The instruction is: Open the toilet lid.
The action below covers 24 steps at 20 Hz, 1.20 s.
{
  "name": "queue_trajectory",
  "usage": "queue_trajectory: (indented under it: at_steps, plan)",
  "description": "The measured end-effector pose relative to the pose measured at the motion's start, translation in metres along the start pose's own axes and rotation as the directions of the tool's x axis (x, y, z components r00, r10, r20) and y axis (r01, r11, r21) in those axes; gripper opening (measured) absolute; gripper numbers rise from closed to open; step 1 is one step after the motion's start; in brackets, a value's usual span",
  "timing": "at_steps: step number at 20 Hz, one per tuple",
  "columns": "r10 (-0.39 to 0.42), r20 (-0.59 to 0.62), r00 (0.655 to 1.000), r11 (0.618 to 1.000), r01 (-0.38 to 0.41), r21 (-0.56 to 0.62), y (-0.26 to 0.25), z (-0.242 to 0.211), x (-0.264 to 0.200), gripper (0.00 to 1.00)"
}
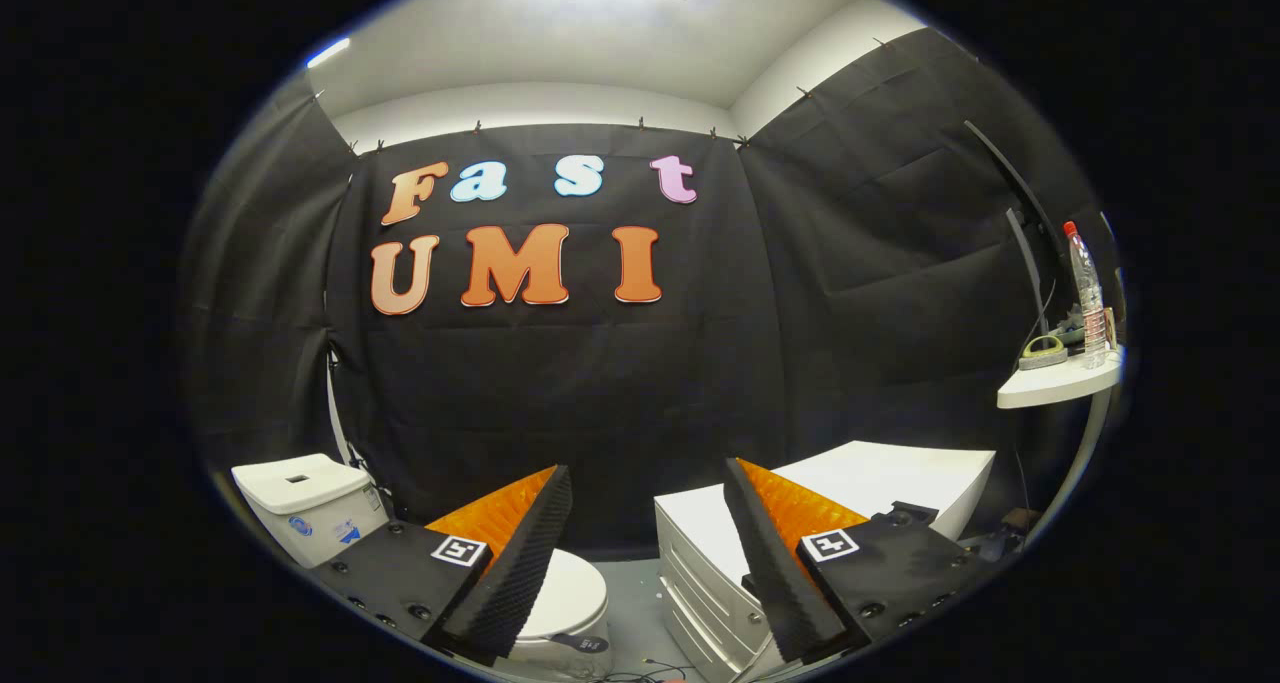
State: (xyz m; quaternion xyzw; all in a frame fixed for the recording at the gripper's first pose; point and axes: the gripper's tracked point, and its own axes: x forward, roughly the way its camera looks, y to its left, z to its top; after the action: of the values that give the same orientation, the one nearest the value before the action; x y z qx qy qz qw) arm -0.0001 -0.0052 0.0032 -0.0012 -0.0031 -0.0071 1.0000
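jaws [648, 553] wide open, empty; toilet lid [572, 593] down flat beyond left finger, tank [305, 503] behind.

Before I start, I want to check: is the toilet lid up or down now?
Down. The toilet lid lies flat over the bowl, below the open gripper, whose jaws hold nothing.

A white drawer cabinet [700, 573] stands on the grey floor [630, 588]. On a small white shelf [1055, 383] stand a water bottle [1086, 298] and a tape roll [1042, 351]
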Motion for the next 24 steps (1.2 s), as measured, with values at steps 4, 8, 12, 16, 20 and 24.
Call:
queue_trajectory:
  at_steps: [4,8,12,16,20,24]
  plan:
    - [-0.064,-0.003,0.998,0.998,0.064,0.019,-0.019,0.003,0.003,0.98]
    - [-0.085,-0.047,0.995,0.994,0.087,0.058,-0.008,-0.007,0.004,0.98]
    - [-0.064,-0.114,0.991,0.970,0.089,0.227,0.035,-0.038,0.001,0.98]
    - [-0.071,-0.233,0.970,0.951,0.136,0.278,0.059,-0.129,-0.003,0.98]
    - [-0.101,-0.349,0.932,0.862,0.257,0.437,0.055,-0.208,0.000,0.98]
    - [-0.065,-0.490,0.869,0.704,0.388,0.595,0.046,-0.281,-0.020,0.98]
